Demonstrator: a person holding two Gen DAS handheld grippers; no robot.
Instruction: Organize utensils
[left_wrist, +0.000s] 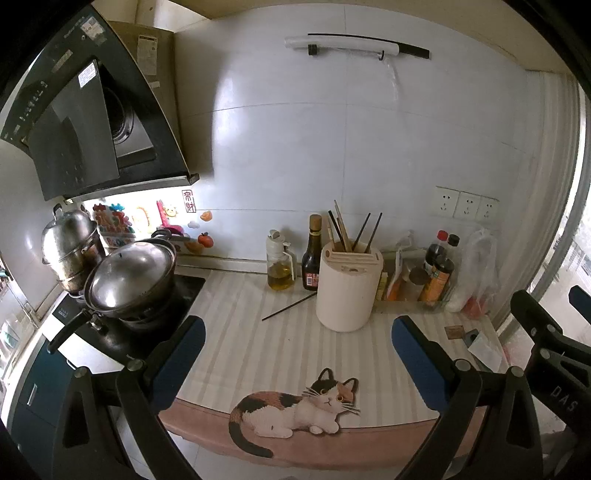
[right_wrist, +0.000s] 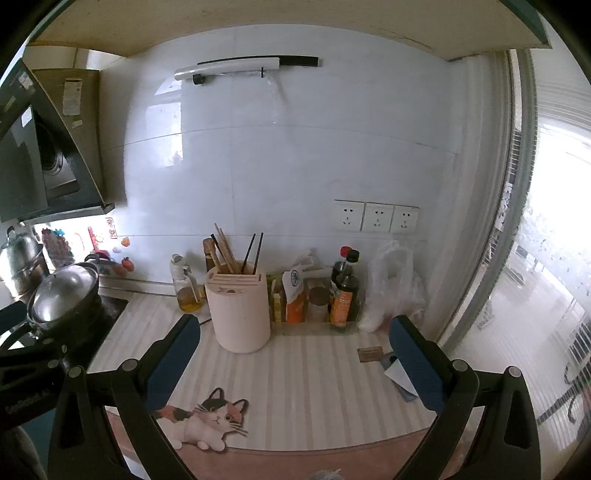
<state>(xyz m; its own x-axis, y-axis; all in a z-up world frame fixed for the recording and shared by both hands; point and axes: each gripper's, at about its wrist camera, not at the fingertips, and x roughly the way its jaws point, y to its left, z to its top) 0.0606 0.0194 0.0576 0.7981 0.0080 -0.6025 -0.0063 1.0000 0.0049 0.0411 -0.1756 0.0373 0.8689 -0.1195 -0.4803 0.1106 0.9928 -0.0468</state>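
I find both tools held off the near edge of the striped tabletop (left_wrist: 236, 332), nothing in hand. The left gripper (left_wrist: 297, 343) has its blue-padded fingers (left_wrist: 181, 354) spread wide and empty; the right gripper (right_wrist: 295, 350) is likewise spread and empty. The cream cylindrical utensil holder (left_wrist: 347, 291) stands toward the back edge, with several wooden and dark chopsticks (left_wrist: 351, 229) upright in its rear slot. One loose black chopstick (left_wrist: 290, 306) lies flat on the tabletop, its far end at the holder's base, in front of the glass oil bottle (left_wrist: 281, 266). I judge the step in hand to be the approach to this stray piece. My next move calls for lowering the left fingers astride it, pinching, then lifting it into the rear slot.
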